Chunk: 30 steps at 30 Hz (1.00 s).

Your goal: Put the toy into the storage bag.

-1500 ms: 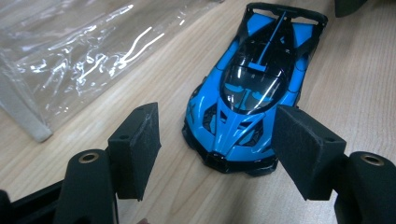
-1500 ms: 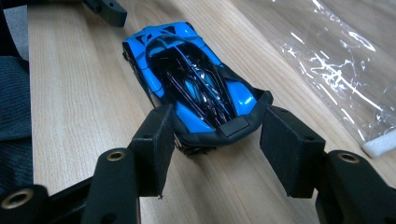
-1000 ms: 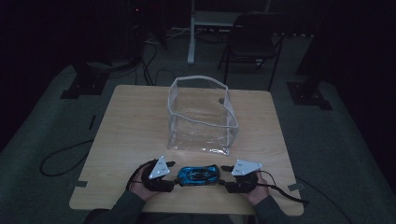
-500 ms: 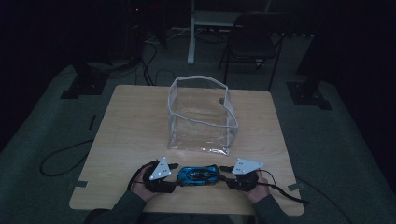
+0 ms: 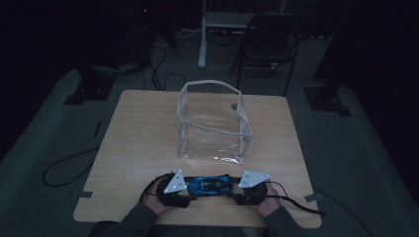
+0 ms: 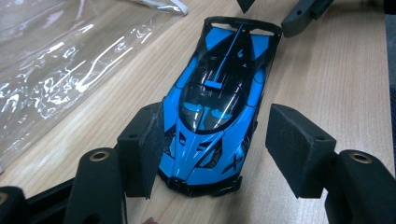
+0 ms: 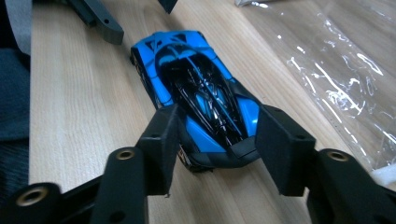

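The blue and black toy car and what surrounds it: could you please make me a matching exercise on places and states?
1. blue and black toy car
2. clear plastic zip bag
3. left claw
4. right claw

A. straddles the car's front
B. stands open-topped at mid-table
C. lies between both claws
D. straddles the car's rear

Pairs: 1-C, 2-B, 3-A, 4-D

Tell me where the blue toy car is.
In the high view, the car lies on the table near its front edge, between the left gripper and right gripper, just in front of the clear bag.
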Available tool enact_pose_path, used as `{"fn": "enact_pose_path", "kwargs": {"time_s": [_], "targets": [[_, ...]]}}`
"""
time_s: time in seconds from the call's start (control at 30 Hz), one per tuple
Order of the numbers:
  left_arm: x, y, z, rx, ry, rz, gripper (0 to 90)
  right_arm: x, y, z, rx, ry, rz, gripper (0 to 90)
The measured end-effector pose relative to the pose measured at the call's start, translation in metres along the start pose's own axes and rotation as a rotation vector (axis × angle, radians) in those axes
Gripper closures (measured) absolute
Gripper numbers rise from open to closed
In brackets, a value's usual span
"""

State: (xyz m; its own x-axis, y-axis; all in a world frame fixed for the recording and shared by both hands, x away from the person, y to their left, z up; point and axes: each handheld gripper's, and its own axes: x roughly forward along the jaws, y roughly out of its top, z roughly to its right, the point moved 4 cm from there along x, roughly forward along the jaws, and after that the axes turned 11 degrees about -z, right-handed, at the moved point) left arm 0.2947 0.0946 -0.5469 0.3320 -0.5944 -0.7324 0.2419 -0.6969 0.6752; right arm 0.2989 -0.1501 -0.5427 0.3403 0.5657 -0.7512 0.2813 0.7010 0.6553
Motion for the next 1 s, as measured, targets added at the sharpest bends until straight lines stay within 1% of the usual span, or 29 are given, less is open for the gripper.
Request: {"fn": "enact_pose_path", "kwargs": {"time_s": [0.1, 0.17, 0.3, 0.33, 0.37, 0.43, 0.53, 0.63, 0.7, 0.73, 0.77, 0.87, 1.0], "targets": [[0.004, -0.001, -0.001, 0.001, 0.009, -0.009, 36.6, 0.002, -0.002, 0.000, -0.005, -0.013, -0.025, 41.2], [0.007, -0.002, -0.003, 0.000, 0.020, -0.018, 35.9, 0.003, -0.003, -0.001, -0.007, -0.013, -0.041, 39.6], [0.010, -0.004, -0.004, -0.002, 0.023, -0.031, 34.9, 0.007, -0.006, -0.001, -0.019, -0.039, -0.076, 39.3], [0.011, -0.004, -0.004, -0.003, 0.021, -0.034, 34.2, 0.007, -0.007, 0.000, -0.025, -0.043, -0.074, 41.0], [0.012, -0.004, -0.004, -0.002, 0.023, -0.036, 34.0, 0.007, -0.008, 0.001, -0.019, -0.041, -0.070, 41.6], [0.014, -0.004, -0.004, 0.002, 0.025, -0.043, 33.4, 0.007, -0.010, 0.002, -0.008, -0.023, -0.067, 42.3], [0.015, -0.005, -0.003, 0.012, 0.027, -0.052, 33.2, 0.005, -0.010, 0.003, -0.002, -0.010, -0.053, 45.1], [0.016, -0.006, -0.002, 0.014, 0.031, -0.061, 32.1, 0.005, -0.011, 0.004, -0.001, -0.004, -0.054, 44.6], [0.017, -0.007, -0.003, 0.009, 0.036, -0.066, 31.0, 0.007, -0.012, 0.004, -0.005, -0.009, -0.064, 40.8], [0.017, -0.008, -0.004, 0.005, 0.032, -0.065, 30.3, 0.008, -0.013, 0.004, 0.000, -0.013, -0.075, 39.6], [0.017, -0.008, -0.005, 0.005, 0.031, -0.067, 29.6, 0.009, -0.014, 0.004, -0.005, -0.016, -0.085, 39.0], [0.019, -0.008, -0.005, 0.006, 0.033, -0.079, 28.5, 0.010, -0.014, 0.004, -0.008, -0.019, -0.085, 39.0], [0.019, -0.008, -0.006, 0.005, 0.031, -0.078, 28.5, 0.009, -0.013, 0.005, 0.000, -0.015, -0.069, 40.1]]}}
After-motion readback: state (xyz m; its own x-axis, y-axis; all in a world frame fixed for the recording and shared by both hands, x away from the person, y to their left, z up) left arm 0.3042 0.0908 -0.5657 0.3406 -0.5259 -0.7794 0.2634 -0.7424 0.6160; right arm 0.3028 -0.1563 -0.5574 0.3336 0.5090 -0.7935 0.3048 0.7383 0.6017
